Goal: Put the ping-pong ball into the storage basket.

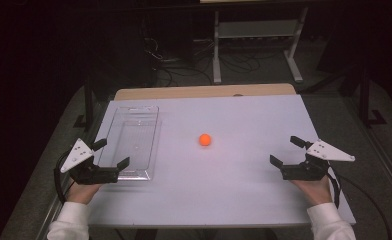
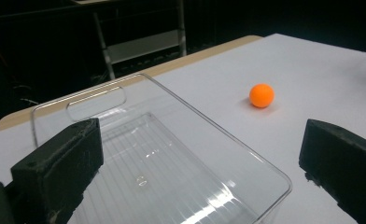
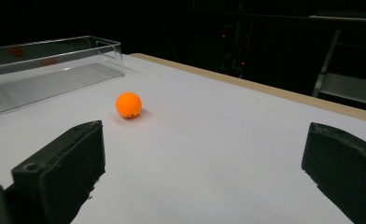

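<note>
While both jaw pairs stand wide apart and hold nothing, the orange ball (image 1: 205, 139) lies alone on the white table (image 1: 244, 200), between the two hands and farther from the person than either. From the right hand-held gripper (image 1: 288, 154) the ball sits ahead and off toward its left jaw, with bare tabletop all the way; from the left hand-held gripper (image 1: 112, 154) it lies ahead and off toward its right jaw, past the near corner of the clear plastic tray (image 1: 156, 131). Being round, the ball has no long axis, so any closing direction would serve, though it would likely roll if nudged. The two grippers look about equally far from it. The left one already hovers at the tray's near end, one jaw over the tray's floor and the other outside its long wall. That wall stands between it and the ball, so the right side seems to have the cleaner approach. The tray is empty and lies well apart from the ball.
</note>
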The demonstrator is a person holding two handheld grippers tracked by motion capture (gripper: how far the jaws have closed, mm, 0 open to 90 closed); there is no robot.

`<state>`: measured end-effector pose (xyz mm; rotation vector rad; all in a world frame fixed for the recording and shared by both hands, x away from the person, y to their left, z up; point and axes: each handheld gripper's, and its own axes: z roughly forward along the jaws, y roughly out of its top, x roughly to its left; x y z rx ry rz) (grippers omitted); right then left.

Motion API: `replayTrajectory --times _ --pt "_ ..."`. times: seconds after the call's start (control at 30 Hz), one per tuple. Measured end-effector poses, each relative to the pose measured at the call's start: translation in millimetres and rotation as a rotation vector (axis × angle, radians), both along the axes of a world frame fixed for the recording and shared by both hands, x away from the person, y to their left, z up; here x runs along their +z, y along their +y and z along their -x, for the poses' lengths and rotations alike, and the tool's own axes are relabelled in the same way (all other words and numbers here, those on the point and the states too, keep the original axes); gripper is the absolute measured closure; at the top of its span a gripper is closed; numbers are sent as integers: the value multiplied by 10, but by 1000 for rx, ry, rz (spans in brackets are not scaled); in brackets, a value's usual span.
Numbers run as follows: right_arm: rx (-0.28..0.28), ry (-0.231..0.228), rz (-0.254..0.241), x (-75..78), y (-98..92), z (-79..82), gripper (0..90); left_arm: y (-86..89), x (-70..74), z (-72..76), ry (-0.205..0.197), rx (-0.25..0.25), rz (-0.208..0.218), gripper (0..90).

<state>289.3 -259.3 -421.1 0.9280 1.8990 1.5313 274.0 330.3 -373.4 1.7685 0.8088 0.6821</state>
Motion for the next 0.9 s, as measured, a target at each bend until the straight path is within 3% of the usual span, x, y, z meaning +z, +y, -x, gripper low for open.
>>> replayTrajectory --times 0.37,0.9 --pt "4 3 2 -1 3 0 0 -127 217 -128 8 -68 -29 0" --pt "12 12 4 -7 14 -6 0 -222 355 -271 38 -94 -74 0"
